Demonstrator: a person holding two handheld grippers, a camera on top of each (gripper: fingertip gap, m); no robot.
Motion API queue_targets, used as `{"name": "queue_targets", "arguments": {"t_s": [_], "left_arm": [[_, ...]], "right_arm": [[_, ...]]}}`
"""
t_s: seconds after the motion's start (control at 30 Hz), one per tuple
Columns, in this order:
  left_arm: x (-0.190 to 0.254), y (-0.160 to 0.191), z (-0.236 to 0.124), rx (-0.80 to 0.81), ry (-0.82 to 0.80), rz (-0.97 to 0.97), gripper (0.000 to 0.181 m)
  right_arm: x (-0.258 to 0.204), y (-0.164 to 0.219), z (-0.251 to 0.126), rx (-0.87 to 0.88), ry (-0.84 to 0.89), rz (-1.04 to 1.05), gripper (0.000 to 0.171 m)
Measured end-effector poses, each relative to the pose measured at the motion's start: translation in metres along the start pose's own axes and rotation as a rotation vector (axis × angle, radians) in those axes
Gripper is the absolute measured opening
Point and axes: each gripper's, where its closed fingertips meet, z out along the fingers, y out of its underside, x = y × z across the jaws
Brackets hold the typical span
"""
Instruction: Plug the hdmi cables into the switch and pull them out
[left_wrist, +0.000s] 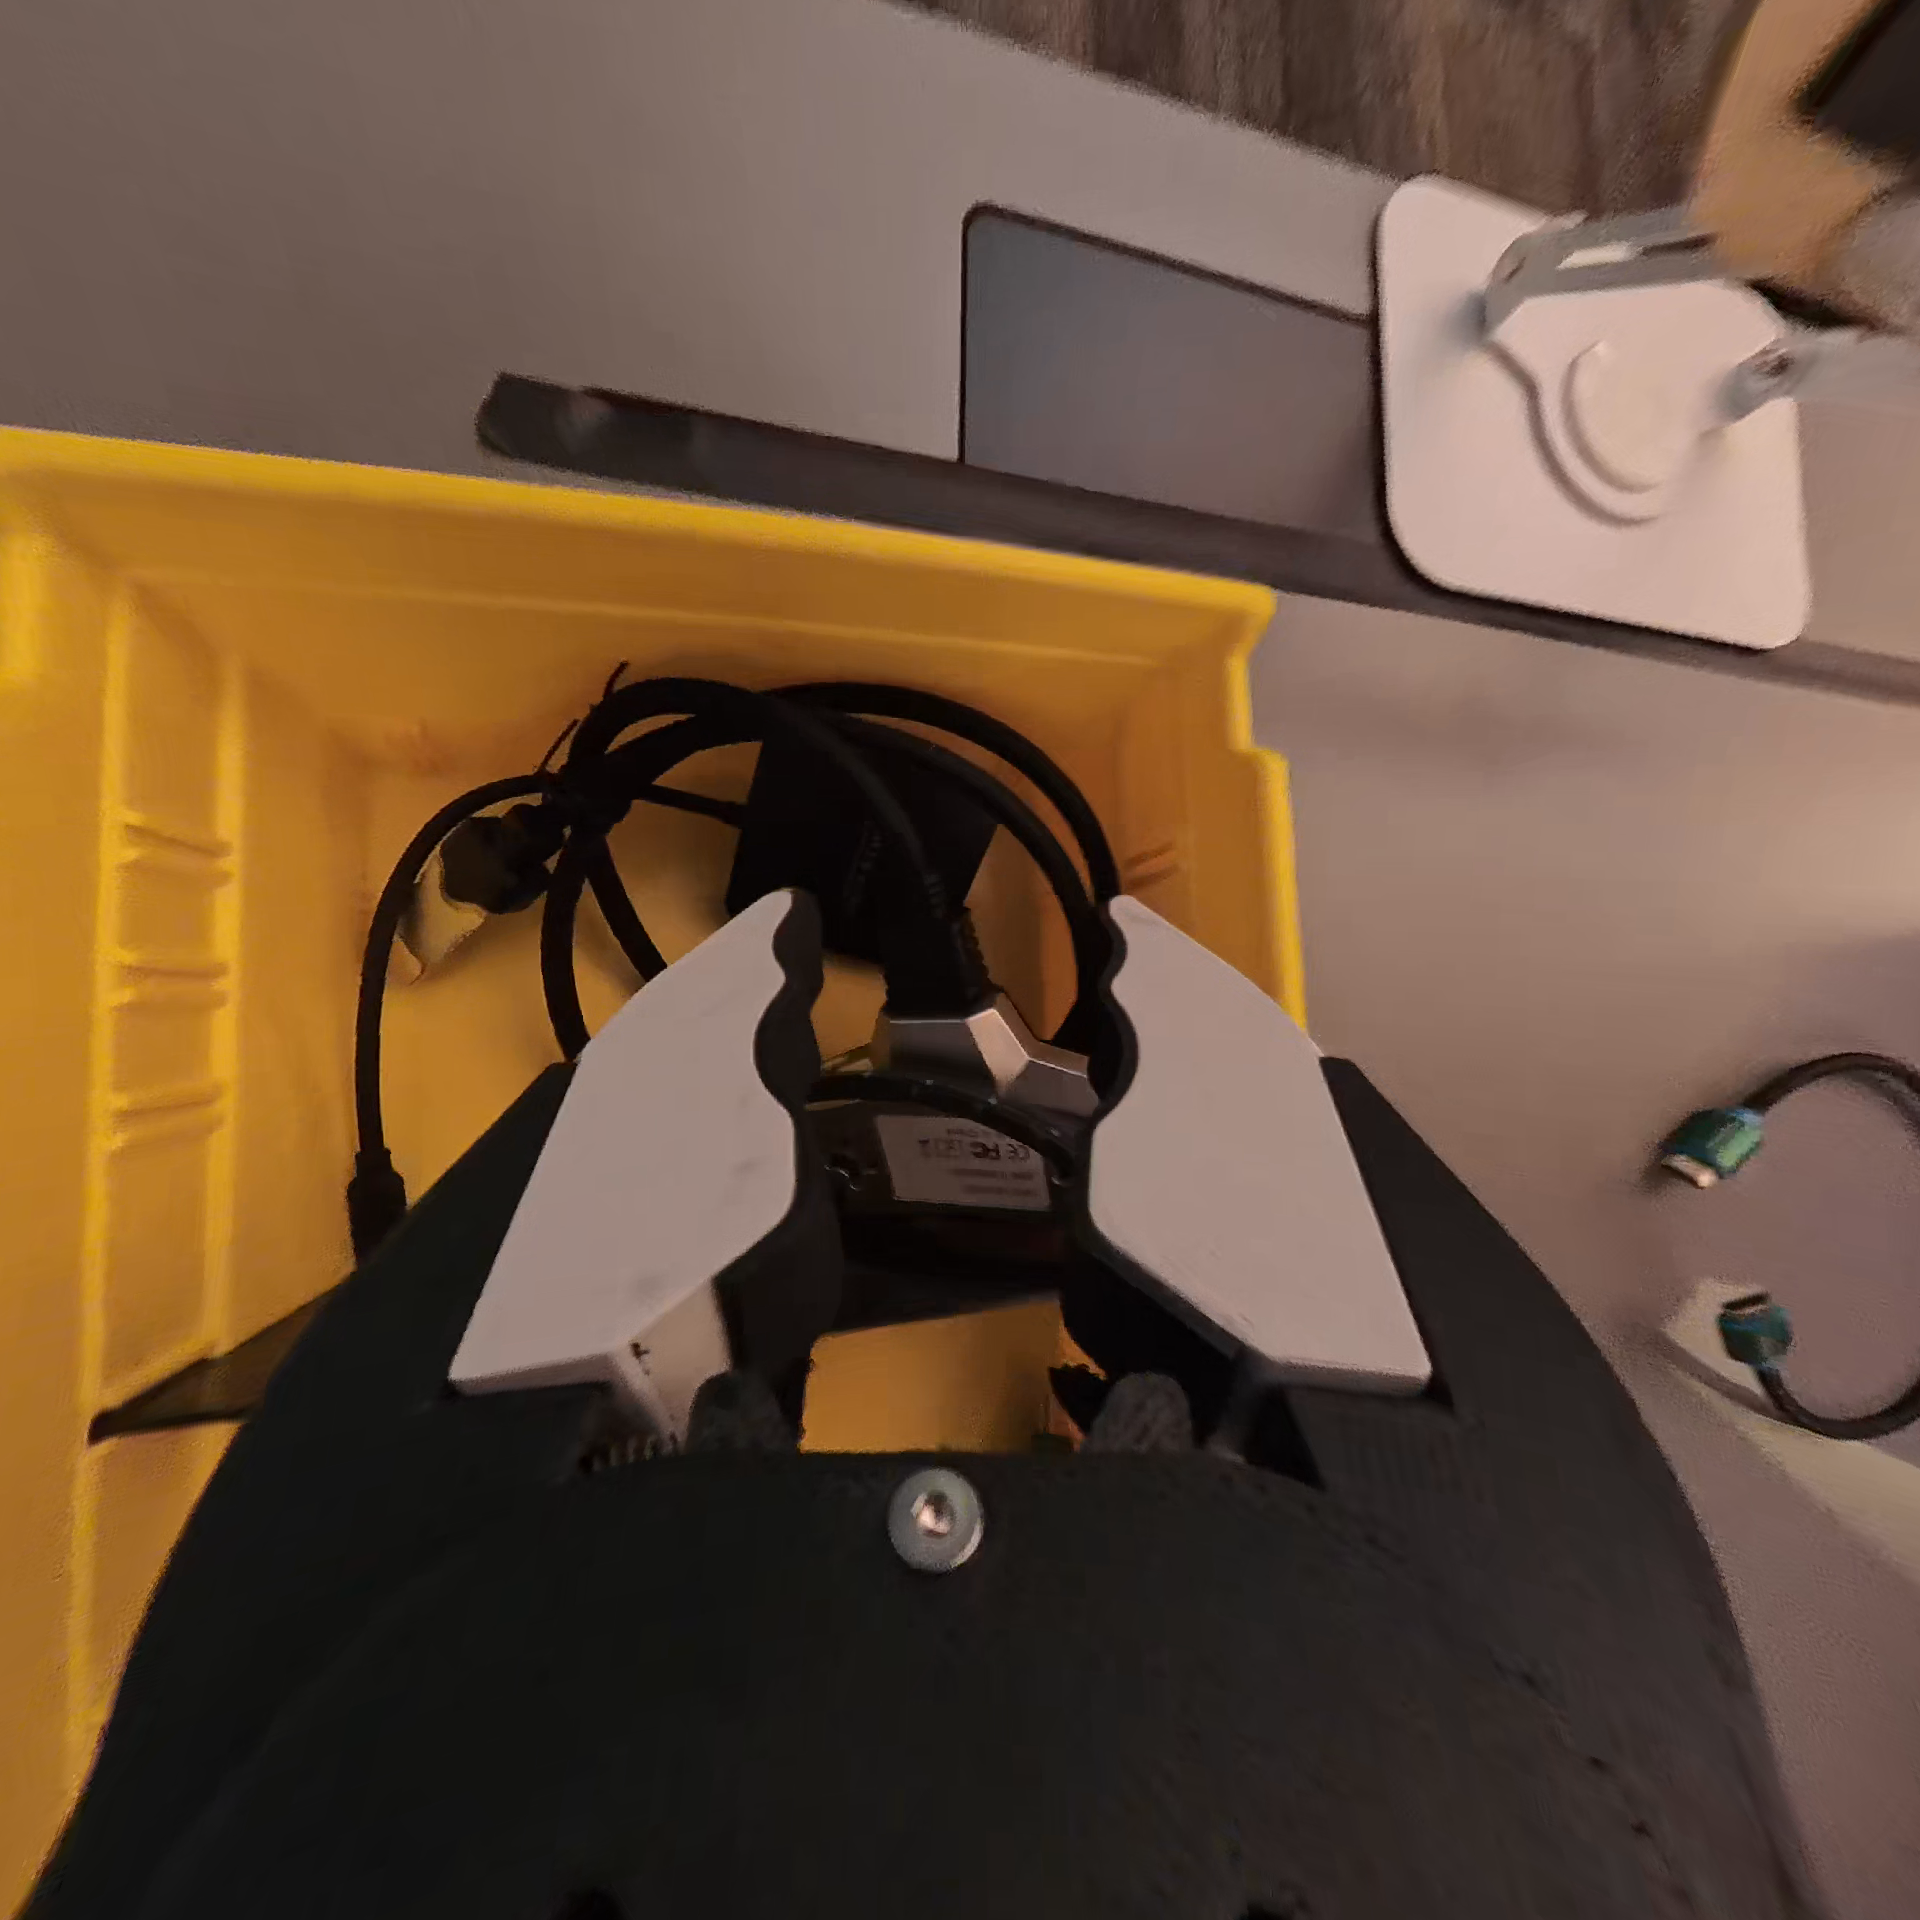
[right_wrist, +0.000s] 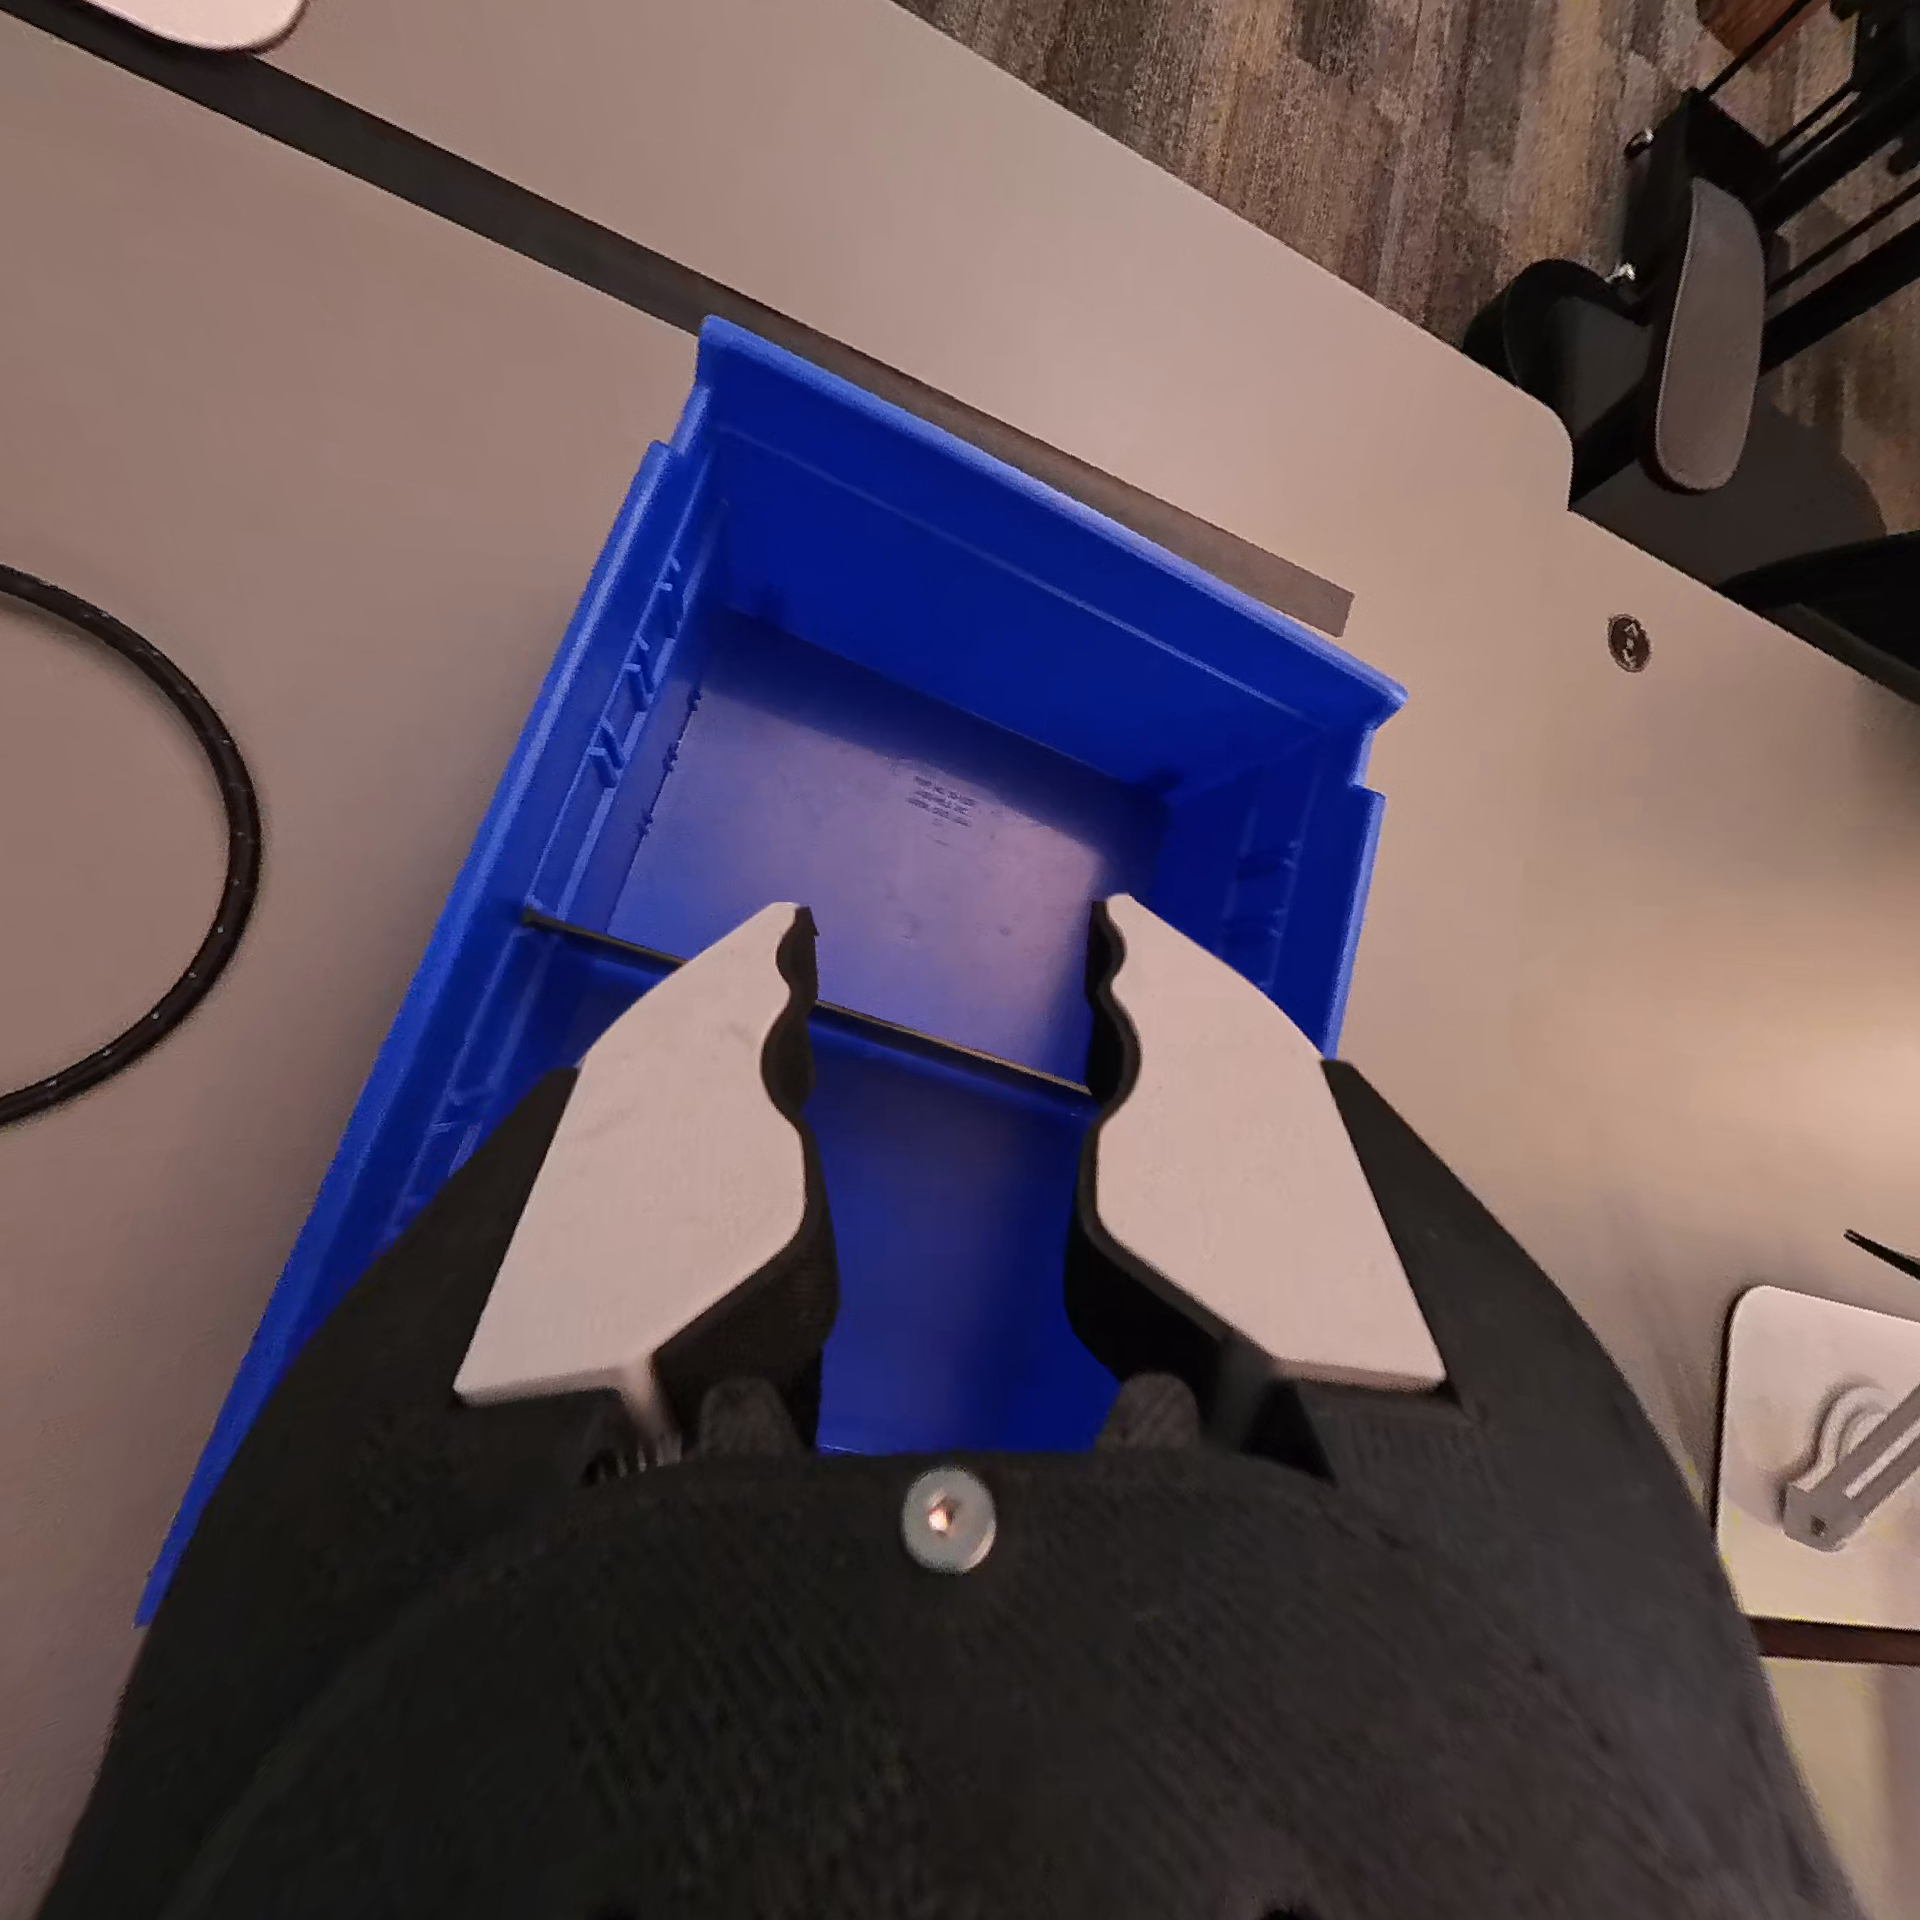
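Observation:
In the left wrist view my left gripper (left_wrist: 956, 935) reaches into a yellow bin (left_wrist: 644, 561). Its jaws stand wide, with the hdmi switch (left_wrist: 966, 1101) between them, a silver and black box with a label. The switch touches both fingers and looks gripped. Black cables (left_wrist: 665, 727) lie coiled behind it in the bin. Two cables with teal plugs (left_wrist: 1714, 1138) lie on the table to the right. In the right wrist view my right gripper (right_wrist: 951, 925) is open and empty above a blue bin (right_wrist: 1039, 582).
The blue bin has a thin divider (right_wrist: 935, 1044) and nothing in it. A black cable loop (right_wrist: 223, 831) lies on the grey table left of it. A white stand base (left_wrist: 1579, 416) and a dark pad (left_wrist: 1143, 364) sit behind the yellow bin. Another white base (right_wrist: 1818, 1455) is at right. My hands' fingertips stand some 65 cm from each other.

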Motion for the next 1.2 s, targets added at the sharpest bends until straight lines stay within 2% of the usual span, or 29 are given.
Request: {"name": "queue_targets", "arguments": {"t_s": [0.1,0.17,0.3,0.33,0.37,0.47,0.73,0.87,1.03,1.2], "left_arm": [[-0.012,0.012,0.021,-0.105,-0.052,0.010,0.049],[-0.019,0.013,0.028,-0.114,-0.074,0.001,0.044],[-0.011,0.013,0.042,-0.108,0.038,-0.063,0.042],[-0.008,0.013,0.046,-0.110,0.065,-0.071,0.032],[-0.008,0.012,0.048,-0.103,0.078,-0.072,0.014],[-0.006,0.012,0.044,-0.080,0.114,-0.067,0.013],[0.006,-0.012,-0.024,0.125,0.162,-0.038,0.012],[0.016,-0.011,-0.050,0.137,0.174,-0.013,0.012],[0.027,-0.022,-0.088,0.251,0.207,0.003,0.012],[0.054,-0.037,-0.147,0.458,0.371,0.029,0.012]], "right_arm": [[0.004,0.003,0.002,-0.006,0.004,0.015,0.053],[0.006,0.004,0.003,-0.016,0.012,0.012,0.053],[0.003,0.004,0.008,-0.031,0.012,-0.004,0.053],[0.002,0.005,0.010,-0.037,0.013,-0.011,0.053],[0.001,0.005,0.011,-0.043,0.015,-0.019,0.052],[-0.002,0.007,0.013,-0.061,0.022,-0.041,0.053],[-0.009,0.001,0.013,-0.051,0.022,-0.073,0.051],[-0.012,0.000,0.013,-0.047,0.022,-0.083,0.051],[-0.016,-0.001,0.016,-0.055,0.020,-0.102,0.051],[-0.026,-0.007,0.019,-0.052,0.021,-0.140,0.050]]}}
